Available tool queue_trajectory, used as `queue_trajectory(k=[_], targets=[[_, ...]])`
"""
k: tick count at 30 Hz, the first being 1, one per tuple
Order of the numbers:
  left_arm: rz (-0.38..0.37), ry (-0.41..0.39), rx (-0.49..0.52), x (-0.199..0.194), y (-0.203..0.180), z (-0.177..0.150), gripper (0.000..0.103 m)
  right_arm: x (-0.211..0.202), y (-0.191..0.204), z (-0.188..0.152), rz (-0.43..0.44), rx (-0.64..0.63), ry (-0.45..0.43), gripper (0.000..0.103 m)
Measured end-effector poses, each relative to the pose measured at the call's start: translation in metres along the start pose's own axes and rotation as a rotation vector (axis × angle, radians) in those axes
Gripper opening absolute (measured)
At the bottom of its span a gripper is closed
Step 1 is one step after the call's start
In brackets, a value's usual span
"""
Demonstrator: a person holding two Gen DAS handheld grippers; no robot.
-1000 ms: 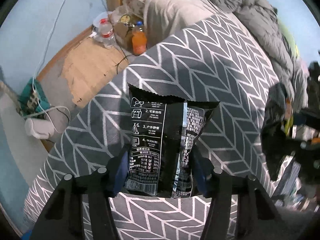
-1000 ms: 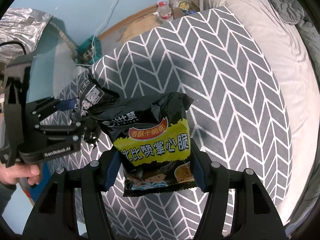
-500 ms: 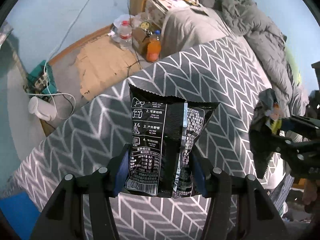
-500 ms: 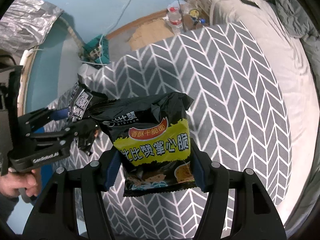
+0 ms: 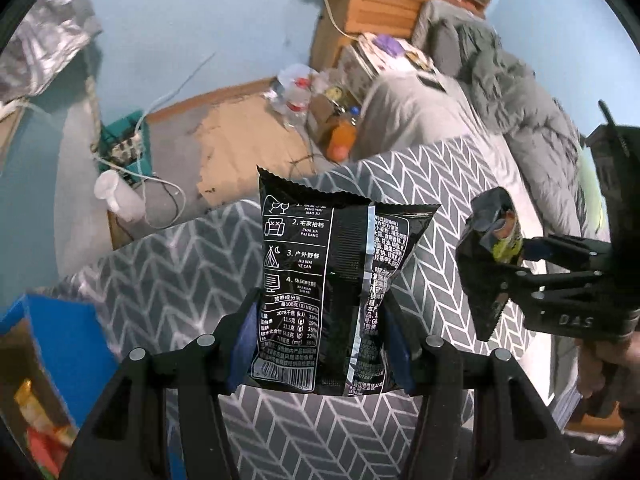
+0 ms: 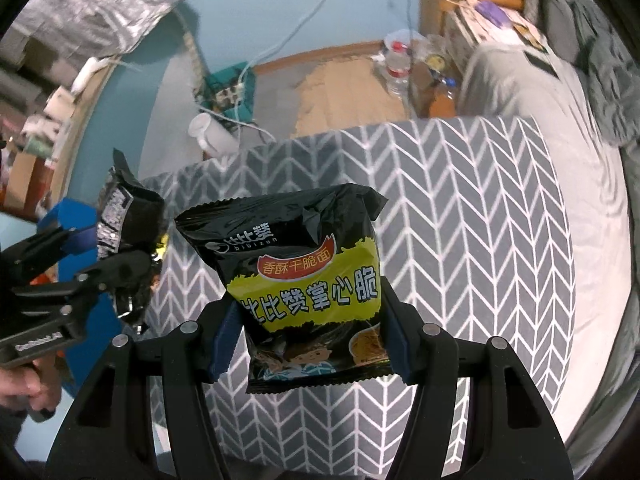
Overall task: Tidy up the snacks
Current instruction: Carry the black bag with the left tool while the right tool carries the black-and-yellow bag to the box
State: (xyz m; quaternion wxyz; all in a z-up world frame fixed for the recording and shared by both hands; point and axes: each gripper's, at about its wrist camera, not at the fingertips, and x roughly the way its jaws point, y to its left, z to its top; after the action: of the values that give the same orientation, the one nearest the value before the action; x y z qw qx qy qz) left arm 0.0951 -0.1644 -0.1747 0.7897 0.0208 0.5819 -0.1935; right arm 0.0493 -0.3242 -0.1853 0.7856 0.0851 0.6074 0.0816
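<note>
Snack packets (image 5: 328, 296) (image 6: 308, 292) stand upright, pinched inside each claw (image 5: 320, 356) (image 6: 310, 344).

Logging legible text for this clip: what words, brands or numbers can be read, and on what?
Snack packet in right tool: "bibizan", "比比赞掌心脆", "香酥干脆面".
Back of packet in left tool: "ZHAI JIA PAI DANG", "HU WAI YE CAN", "2078千焦 (kJ)".
Right tool body: "DAS".
Ingredient column, barcode digits: too small.
</note>
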Motion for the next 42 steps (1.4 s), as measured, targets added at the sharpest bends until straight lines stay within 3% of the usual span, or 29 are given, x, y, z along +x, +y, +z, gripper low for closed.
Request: queue_trajectory(k=[21, 33, 42], targets=[[0.072, -0.144, -0.288, -0.11, 0.1, -0.064, 0.058, -0.011, 0.14, 0.021, 0.093, -0.297, -0.013, 0.062], [0.169, -0.174, -0.409, -0.144, 0.173, -0.11, 0.058, 0.01, 0.23, 0.02, 0.176, -0.442, 0.026, 0.062], [0.223, -0.161, -0.463, -0.15, 0.226, -0.128, 0.058, 0.027, 0.291, 0.023, 0.22, -0.525, 0.056, 0.062]])
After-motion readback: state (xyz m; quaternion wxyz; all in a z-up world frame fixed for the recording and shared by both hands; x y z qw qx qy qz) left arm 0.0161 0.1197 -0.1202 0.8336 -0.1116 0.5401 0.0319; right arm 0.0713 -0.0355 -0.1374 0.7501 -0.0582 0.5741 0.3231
